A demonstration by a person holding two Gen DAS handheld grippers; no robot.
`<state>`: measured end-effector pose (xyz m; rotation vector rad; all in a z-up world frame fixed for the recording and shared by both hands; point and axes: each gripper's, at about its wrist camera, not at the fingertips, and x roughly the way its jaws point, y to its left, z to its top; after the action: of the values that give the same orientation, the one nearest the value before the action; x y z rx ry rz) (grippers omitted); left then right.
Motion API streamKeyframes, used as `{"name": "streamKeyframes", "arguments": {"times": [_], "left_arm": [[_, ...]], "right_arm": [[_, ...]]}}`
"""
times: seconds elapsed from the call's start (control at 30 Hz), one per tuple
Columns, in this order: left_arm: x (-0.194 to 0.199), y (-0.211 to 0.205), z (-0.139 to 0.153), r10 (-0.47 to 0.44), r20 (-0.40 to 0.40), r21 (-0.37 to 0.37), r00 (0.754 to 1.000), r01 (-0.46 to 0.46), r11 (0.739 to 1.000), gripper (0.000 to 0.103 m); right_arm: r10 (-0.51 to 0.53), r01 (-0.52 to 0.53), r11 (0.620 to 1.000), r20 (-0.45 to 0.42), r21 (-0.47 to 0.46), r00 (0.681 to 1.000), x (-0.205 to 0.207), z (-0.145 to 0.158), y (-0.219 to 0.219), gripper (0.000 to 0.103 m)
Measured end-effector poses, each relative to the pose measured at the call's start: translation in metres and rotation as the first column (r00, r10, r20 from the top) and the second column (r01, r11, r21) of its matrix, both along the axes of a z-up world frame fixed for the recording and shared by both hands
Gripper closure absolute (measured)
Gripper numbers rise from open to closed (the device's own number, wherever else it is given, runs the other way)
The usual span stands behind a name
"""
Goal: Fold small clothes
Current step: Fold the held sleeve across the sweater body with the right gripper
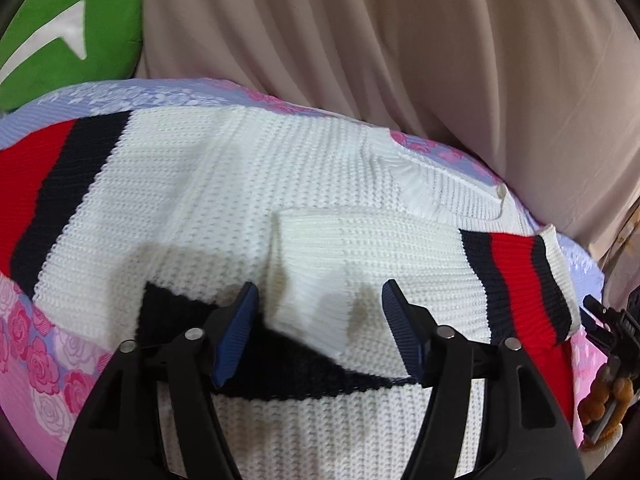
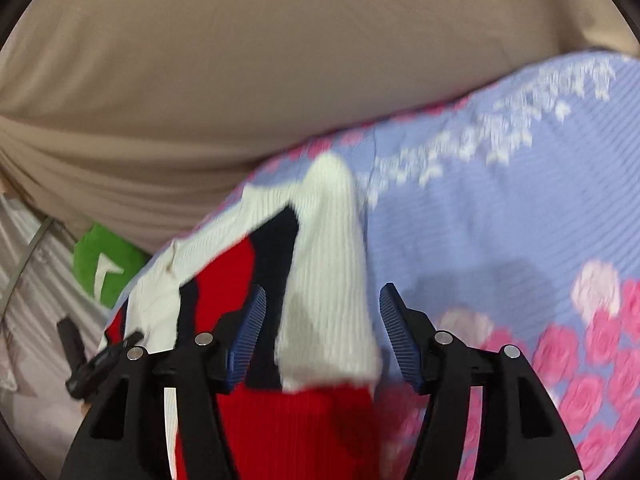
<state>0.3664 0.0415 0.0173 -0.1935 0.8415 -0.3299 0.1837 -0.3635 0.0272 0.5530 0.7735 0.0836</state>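
Garment: a white knit sweater (image 1: 240, 200) with red and navy bands is laid flat on a floral bedspread (image 1: 36, 364).
Folded part: one sleeve (image 1: 400, 252) is laid across the body; its striped cuff (image 1: 520, 280) points toward the right claw's side.
Long axis: in the left wrist view the sleeve is seen to run crosswise to the left claw's fingers.
Left claw (image 1: 320, 332): spread wide, nothing gripped; it is held just above the sleeve and the navy band.
Right claw (image 2: 322, 334): spread wide, nothing gripped; a white cuff edge (image 2: 328, 300) lies between the fingers, lengthwise with them. Contact cannot be told; the view is blurred.
Nearer claw: the right, judged nearer to the cuff end.
Pose: both claws are tilted down toward the bed, aimed forward at a beige curtain (image 1: 360, 60).
Bystander: a green cushion (image 1: 72, 32) lies beyond the bedspread.
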Motion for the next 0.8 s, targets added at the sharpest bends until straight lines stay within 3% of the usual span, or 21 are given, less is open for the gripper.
{"name": "streamKeyframes", "arguments": {"times": [0.03,0.07,0.1,0.2,0.27,0.33,0.43,0.53,0.6,0.7,0.73,0.8], "left_arm": [[0.002,-0.007,0.001,0.001,-0.003,0.032,1.0,-0.001,0.999,0.071],[0.002,-0.01,0.001,0.006,0.0,0.051,1.0,-0.006,0.999,0.091],[0.003,-0.012,0.005,0.01,0.011,0.056,1.0,-0.01,0.998,0.091],[0.002,-0.005,0.017,0.036,0.064,0.06,0.997,-0.04,0.997,0.091],[0.005,-0.001,0.012,0.049,0.066,0.087,0.997,-0.054,0.995,0.091],[0.012,0.0,-0.006,0.048,0.015,0.107,0.999,-0.049,0.993,0.091],[0.01,-0.001,-0.003,0.047,0.036,0.116,0.998,-0.05,0.992,0.09],[0.007,-0.005,-0.004,0.049,0.049,0.144,0.998,-0.055,0.988,0.09],[0.006,-0.005,-0.004,0.049,0.05,0.145,0.998,-0.056,0.988,0.089],[0.005,-0.002,-0.006,0.05,0.047,0.131,0.998,-0.055,0.99,0.088],[0.004,-0.001,-0.006,0.049,0.045,0.127,0.998,-0.055,0.99,0.088],[0.003,0.0,-0.007,0.049,0.045,0.12,0.998,-0.054,0.991,0.087]], "right_arm": [[0.017,-0.018,0.999,-0.021,-0.034,1.0,0.002,-0.005,0.006,0.048],[0.021,-0.024,0.996,-0.033,-0.091,0.999,0.004,-0.006,0.014,0.068],[0.021,-0.024,0.988,-0.025,-0.15,0.999,0.007,-0.002,0.023,0.079],[0.002,0.014,0.989,0.107,-0.148,0.994,-0.007,0.026,0.027,0.082],[-0.051,0.065,0.975,0.068,-0.213,0.996,-0.004,0.021,0.024,0.082],[-0.087,0.064,0.961,-0.074,-0.271,0.994,0.014,-0.012,0.019,0.081],[-0.141,0.133,0.969,-0.022,-0.21,0.99,0.001,0.004,0.007,0.081],[-0.206,0.216,0.943,0.063,-0.254,0.976,-0.014,0.031,0.017,0.078],[-0.1,0.118,0.962,0.083,-0.248,0.992,-0.009,0.044,0.039,0.077],[0.069,-0.06,0.965,0.025,-0.256,0.997,0.016,0.033,0.08,0.079],[0.071,-0.068,0.954,-0.001,-0.291,0.997,0.022,0.023,0.084,0.082],[-0.031,0.007,0.932,-0.06,-0.361,0.998,0.034,-0.004,0.076,0.093]]}}
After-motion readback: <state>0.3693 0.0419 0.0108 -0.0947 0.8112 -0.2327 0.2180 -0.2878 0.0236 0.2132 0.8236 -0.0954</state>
